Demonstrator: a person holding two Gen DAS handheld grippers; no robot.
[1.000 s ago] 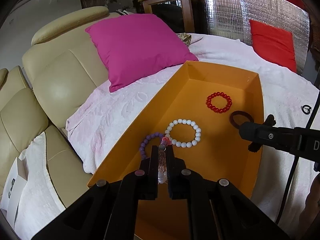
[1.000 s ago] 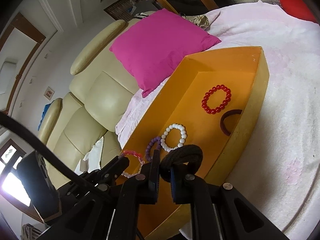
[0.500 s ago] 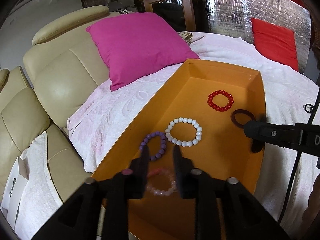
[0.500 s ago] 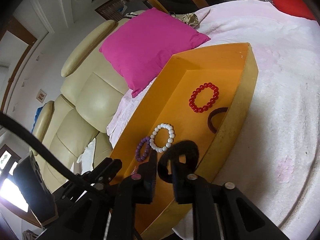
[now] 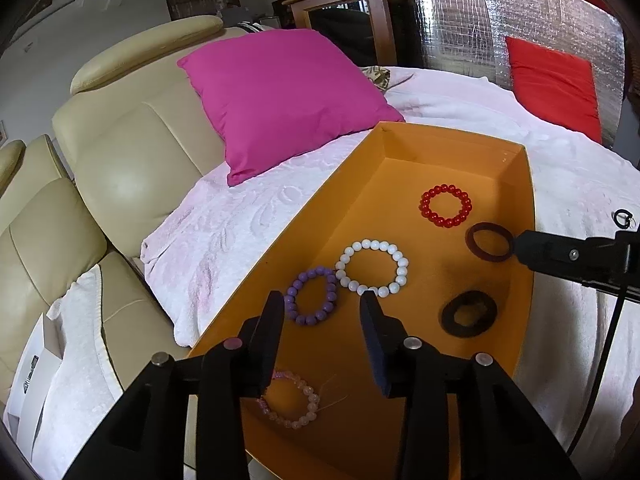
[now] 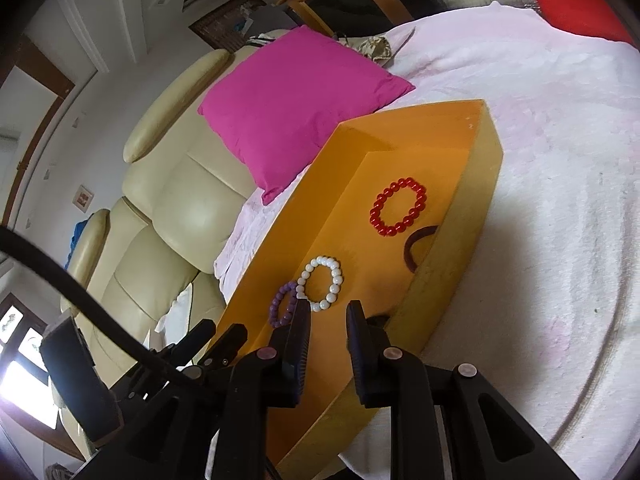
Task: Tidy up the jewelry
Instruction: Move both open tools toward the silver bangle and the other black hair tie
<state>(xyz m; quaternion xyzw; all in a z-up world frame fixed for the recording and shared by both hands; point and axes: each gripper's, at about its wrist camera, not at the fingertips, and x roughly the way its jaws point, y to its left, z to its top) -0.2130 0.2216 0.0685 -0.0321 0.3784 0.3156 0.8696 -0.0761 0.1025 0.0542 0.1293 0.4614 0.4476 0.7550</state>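
**Both grippers held empty over the orange tray**

The left gripper (image 5: 322, 300) is held with its jaws wide apart and nothing gripped between them. A pink bracelet (image 5: 289, 399) is seen lying on the tray floor beneath and just behind the left finger, partly hidden by it. Just ahead of the jaws, a purple bracelet (image 5: 312, 295) is laid flat, touching a white bracelet (image 5: 372, 267) slightly farther on. To the right of the jaws, a black ring (image 5: 469, 313) is lying flat near the tray (image 5: 452, 140) wall. Farther ahead, a dark red ring (image 5: 489, 241) and a red bracelet (image 5: 445, 205) are seen; the ring is just beside the tip of the right gripper, which is extended in from the right.

The right gripper (image 6: 328, 306) is likewise held with its jaws parted and empty, angled down over the tray's near right wall. The black ring is mostly hidden behind its right finger. The purple and white bracelets are found just ahead of the left finger.

Beyond the tray, a magenta cushion (image 5: 288, 96) is propped against a cream sofa (image 5: 132, 148) on a pale pink blanket (image 6: 560, 160).
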